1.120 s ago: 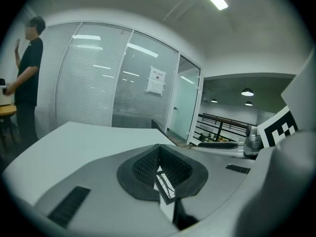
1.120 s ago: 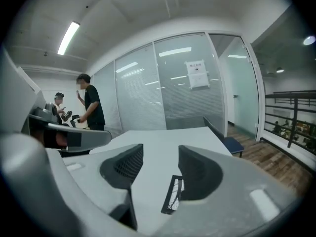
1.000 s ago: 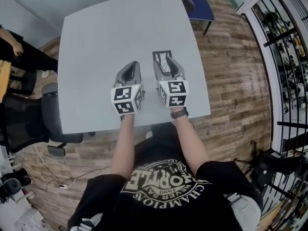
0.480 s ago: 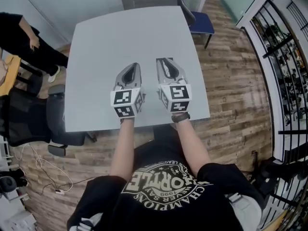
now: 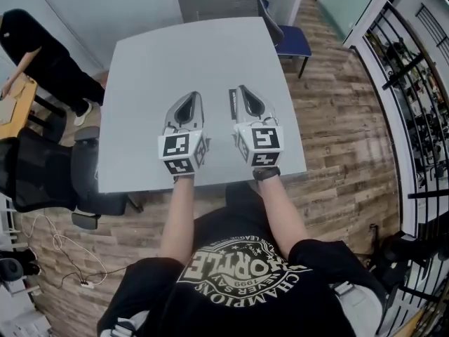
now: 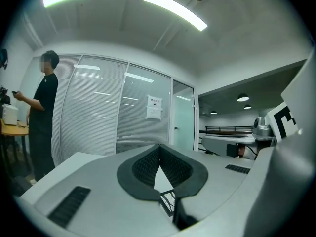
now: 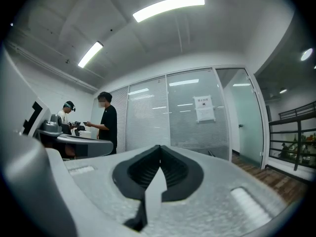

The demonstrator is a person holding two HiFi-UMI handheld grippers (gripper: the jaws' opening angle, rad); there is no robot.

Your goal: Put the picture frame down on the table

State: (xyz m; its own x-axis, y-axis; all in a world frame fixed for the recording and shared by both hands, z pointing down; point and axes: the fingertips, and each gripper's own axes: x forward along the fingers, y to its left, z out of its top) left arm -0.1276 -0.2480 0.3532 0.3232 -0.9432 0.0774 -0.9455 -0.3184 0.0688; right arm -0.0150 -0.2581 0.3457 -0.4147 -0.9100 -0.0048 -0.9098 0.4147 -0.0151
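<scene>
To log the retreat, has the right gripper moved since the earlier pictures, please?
Yes: the right gripper, its empty jaws just closed, has drawn back toward the table's near edge and hides most of the picture frame.

The square table top (image 5: 140, 69) is plain pale grey. The wood-plank floor (image 5: 337, 125) is streaked brown and grey. The thin picture frame (image 6: 168, 200) has a black edge around a white sheet with dark line work. The left gripper (image 5: 191, 97) is light grey with black ribbed pads (image 6: 144, 164), and its cube carries black-and-white square markers. The padded chair (image 5: 293, 39) is blue. The wearer's T-shirt (image 5: 238, 304) is black with cream lettering.
</scene>
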